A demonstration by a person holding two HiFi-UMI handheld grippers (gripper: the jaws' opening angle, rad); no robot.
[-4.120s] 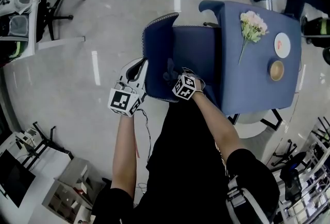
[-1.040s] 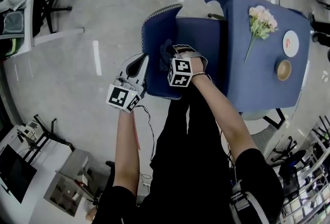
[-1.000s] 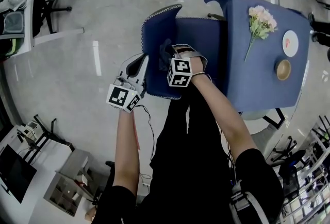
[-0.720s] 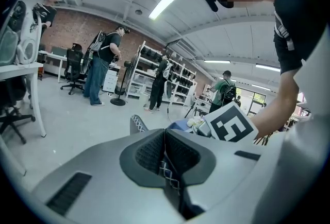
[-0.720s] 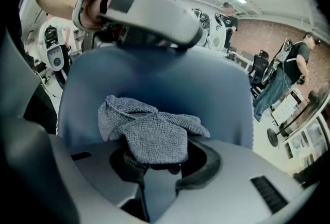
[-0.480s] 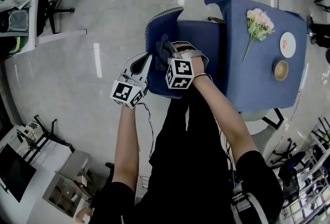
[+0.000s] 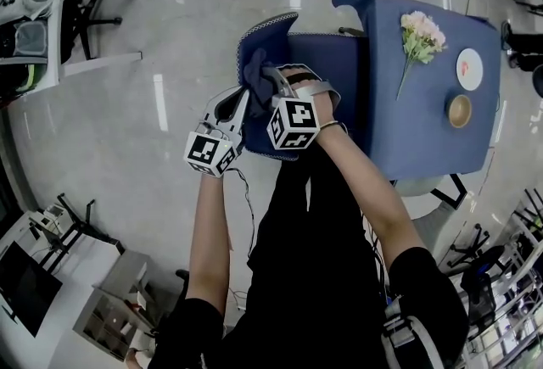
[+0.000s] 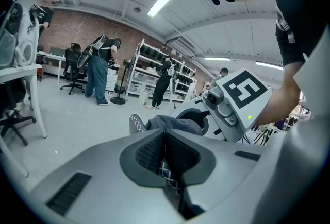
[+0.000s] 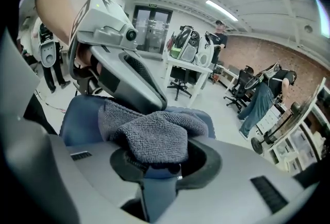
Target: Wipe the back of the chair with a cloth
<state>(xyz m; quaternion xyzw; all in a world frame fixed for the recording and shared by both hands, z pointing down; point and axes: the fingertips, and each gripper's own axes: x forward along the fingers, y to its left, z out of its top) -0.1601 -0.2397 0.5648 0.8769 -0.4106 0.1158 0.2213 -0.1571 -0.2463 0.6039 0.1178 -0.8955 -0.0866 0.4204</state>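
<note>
Pinching a bunched grey terry cloth (image 9: 150, 138) in the right gripper (image 9: 156, 166), with jaws drawn almost together on its folds and most of the wad spilling out above the pads. Held against the upper part of the dark blue upholstered chair back (image 7: 265, 36), close under its curved top rim. Hard to separate from the fabric in the head view, being nearly the same dark tone. Below the wad, between the same jaws, a narrow blue strip: chair edge or hanging fold, not to be told.

Clamped fully shut with the left gripper (image 8: 165, 151) on the white-stitched side edge of that back, with only a short run of cross-stitching on show between the ribbed pads and the rest of the edge swallowed by the grey jaw housings. Set just beside the right gripper, marker cubes near each other but apart.

Hidden under the arms and the black-clad torso: the lower part of the chair and its legs. Just beside the seat, a table draped in blue fabric (image 7: 424, 134), bearing a bunch of pale pink flowers (image 7: 420, 30), a small white plate (image 7: 467, 69) and a round brown bowl (image 7: 458, 110). Cut off at the left border, a white-framed chair (image 7: 51, 28). Far off in both gripper views, standing people, office chairs and shelving, too small for detail.
</note>
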